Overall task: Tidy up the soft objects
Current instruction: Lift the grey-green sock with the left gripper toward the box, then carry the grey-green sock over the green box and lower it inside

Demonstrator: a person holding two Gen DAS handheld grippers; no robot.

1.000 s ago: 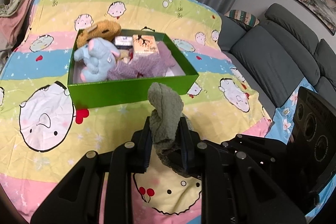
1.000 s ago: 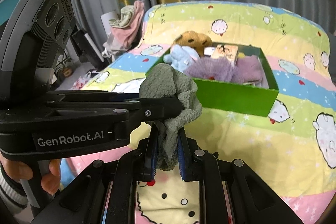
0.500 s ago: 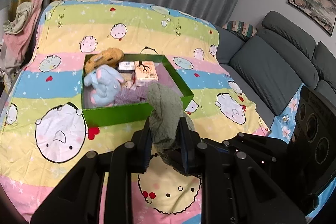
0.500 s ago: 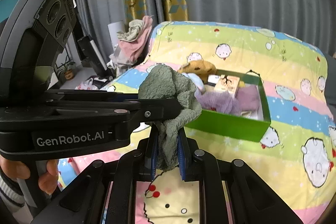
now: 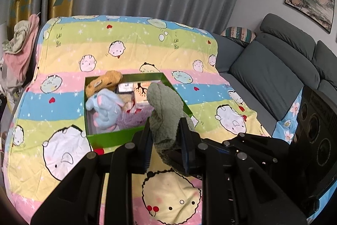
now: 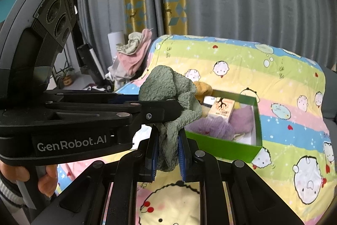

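Both grippers have risen. Left wrist view: the left gripper (image 5: 166, 147) is clamped on one green fleece cloth (image 5: 165, 113), held above the quilt (image 5: 63, 52) before one green box (image 5: 109, 136) holding two plush toys. Right wrist view: the right gripper (image 6: 167, 153) pinches the same cloth's lower end; carrying it over the box seems next.

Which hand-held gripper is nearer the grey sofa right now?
Right. The right hand-held gripper reaches in from the side of the grey sofa; the left hand-held gripper sits farther off, across the green cloth that both clamp.
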